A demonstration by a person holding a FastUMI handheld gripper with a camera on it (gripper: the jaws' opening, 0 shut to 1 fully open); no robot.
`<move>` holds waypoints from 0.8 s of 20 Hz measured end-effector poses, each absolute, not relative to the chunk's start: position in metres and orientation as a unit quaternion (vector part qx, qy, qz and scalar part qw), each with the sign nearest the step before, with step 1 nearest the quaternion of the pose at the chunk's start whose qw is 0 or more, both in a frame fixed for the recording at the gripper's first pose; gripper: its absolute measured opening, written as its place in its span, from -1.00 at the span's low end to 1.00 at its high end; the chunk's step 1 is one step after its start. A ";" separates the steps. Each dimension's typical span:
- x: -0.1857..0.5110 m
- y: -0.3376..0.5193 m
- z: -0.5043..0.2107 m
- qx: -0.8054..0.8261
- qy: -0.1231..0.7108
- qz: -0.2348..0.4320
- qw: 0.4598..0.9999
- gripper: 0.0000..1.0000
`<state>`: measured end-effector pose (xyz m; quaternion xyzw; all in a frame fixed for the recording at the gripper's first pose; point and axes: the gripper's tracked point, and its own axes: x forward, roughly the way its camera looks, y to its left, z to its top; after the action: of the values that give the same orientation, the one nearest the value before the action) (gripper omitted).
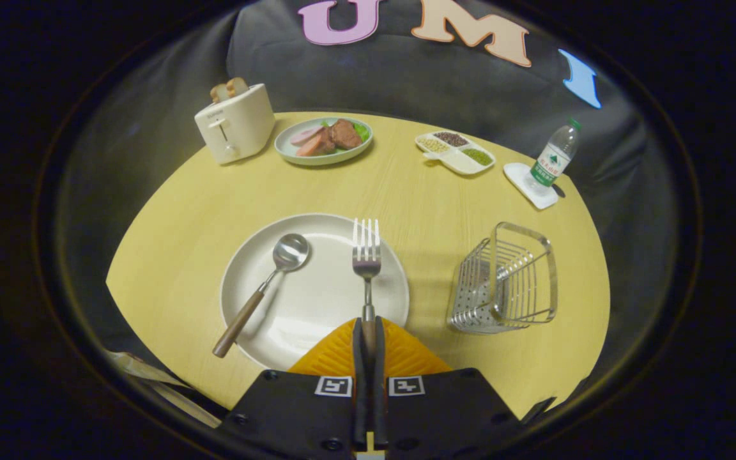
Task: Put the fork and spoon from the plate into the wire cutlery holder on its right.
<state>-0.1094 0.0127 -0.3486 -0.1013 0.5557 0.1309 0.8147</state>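
i have the tongs (368, 335) clenched on the fork (367, 265): its wooden handle runs back into the narrow slit between the two fingers, both pressing on it, and the tines point straight ahead of me over the plate (259, 281). whether the fork has left the plate's surface or lies on it i cannot tell from this view. so i judge that i am in the first half of the job, the fork pick-up, with nothing yet delivered.

the spoon (266, 284) lies on the left part of the same plate, bowl toward the middle, wooden handle slanting back over the near rim onto the yellow worktop (170, 255). it is apart from the fork and from my fingers.

the wire cutlery holder (505, 281) stands on the worktop just to the right of the plate, apart from it, and looks empty from here.

next i reckon i must lift the fork clear of the plate's rim, carry it right over the holder's open top, tip it so it points down, and let go only once it is inside the wire walls. the opening looks narrow, and a long fork held by its end may swing, so i would go slowly. then back for the spoon.
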 end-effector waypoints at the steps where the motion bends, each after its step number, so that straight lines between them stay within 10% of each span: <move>1: -0.106 0.011 -0.344 -0.102 0.554 0.132 0.816 -0.86; 16: -0.081 -0.050 -0.305 -0.107 0.540 0.111 0.828 -0.86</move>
<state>-0.0808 -0.0502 -0.3050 -0.1066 0.5397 0.1105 0.8277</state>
